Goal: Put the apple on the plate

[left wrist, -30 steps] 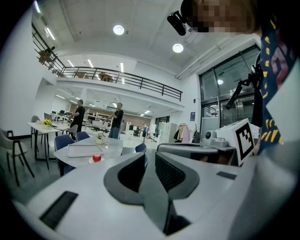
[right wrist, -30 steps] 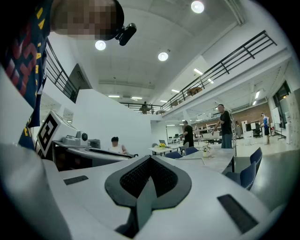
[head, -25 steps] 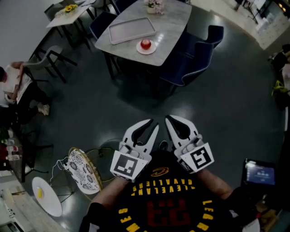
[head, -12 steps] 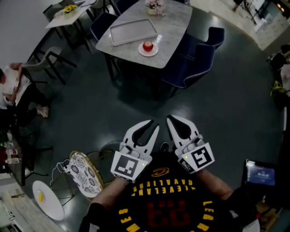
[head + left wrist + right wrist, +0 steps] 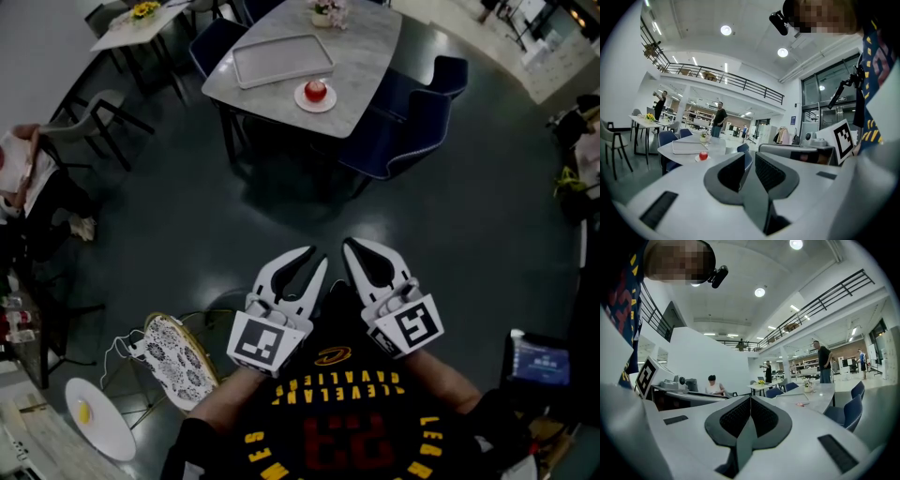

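A red apple (image 5: 316, 90) rests on a small white plate (image 5: 305, 100) near the front edge of a grey table (image 5: 361, 56), far ahead of me. Both grippers are held close to the person's chest, well away from the table. In the left gripper view the apple (image 5: 703, 155) sits on the plate (image 5: 697, 159), small and distant. My left gripper (image 5: 318, 255) shows a narrow gap between its jaws with nothing in it. My right gripper (image 5: 351, 244) has its jaws pressed together, empty. The right gripper view shows the table (image 5: 820, 397) at the right.
A grey tray (image 5: 272, 61) and a flower vase (image 5: 323, 9) share the table. Blue chairs (image 5: 412, 122) stand at its right side. A seated person (image 5: 28, 178) is at the left, and a small round white table (image 5: 89, 417) and a patterned stand (image 5: 173, 356) are near my feet.
The table with the apple has shifted slightly right in the head view. Both grippers stay in the same place by the chest.
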Available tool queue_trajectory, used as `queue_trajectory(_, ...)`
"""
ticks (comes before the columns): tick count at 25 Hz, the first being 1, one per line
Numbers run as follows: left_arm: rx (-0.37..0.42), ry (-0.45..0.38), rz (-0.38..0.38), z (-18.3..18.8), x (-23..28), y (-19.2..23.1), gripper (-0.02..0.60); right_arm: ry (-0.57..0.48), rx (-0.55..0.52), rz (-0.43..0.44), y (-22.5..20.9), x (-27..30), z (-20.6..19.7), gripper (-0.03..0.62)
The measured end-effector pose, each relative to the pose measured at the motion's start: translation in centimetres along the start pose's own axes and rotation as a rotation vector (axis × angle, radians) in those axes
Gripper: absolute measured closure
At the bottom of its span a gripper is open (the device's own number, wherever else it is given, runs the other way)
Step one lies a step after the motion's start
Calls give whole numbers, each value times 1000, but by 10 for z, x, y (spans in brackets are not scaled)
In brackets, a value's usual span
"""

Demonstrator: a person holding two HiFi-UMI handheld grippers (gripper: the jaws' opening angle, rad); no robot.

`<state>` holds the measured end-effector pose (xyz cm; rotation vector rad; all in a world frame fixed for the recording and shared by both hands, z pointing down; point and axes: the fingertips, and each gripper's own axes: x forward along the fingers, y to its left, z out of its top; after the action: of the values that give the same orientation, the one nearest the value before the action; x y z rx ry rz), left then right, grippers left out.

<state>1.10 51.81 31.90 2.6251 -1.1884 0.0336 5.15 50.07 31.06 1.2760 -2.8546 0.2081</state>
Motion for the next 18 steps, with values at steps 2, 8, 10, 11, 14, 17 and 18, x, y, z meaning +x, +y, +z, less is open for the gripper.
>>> queue_trajectory(2,-5,2,0,-3,1,2,509,7,2,-8,-1,1,-3,588)
queue_trajectory(8,-3,12,17,-6,21,26,509,20,31,10,-19,27,-13,588)
queue_trajectory(10,-8,18,30,-7,27,35,509,27,38,25,-24,37,-16,588)
queue_trajectory(11,-10,19,39,-6,30,39,509,33,40,30,-27,43,-16,588)
queue_trajectory(14,-7,19,69,3,56,60,509,42,52,54,-51,68,-11,588)
queue_trajectory(17,2,18,96,16,95,82,509,42,63,83,-87,98,-5,588)
queue_trajectory(18,4,17,104,20,106,88,509,43,66,90,-98,106,-3,588)
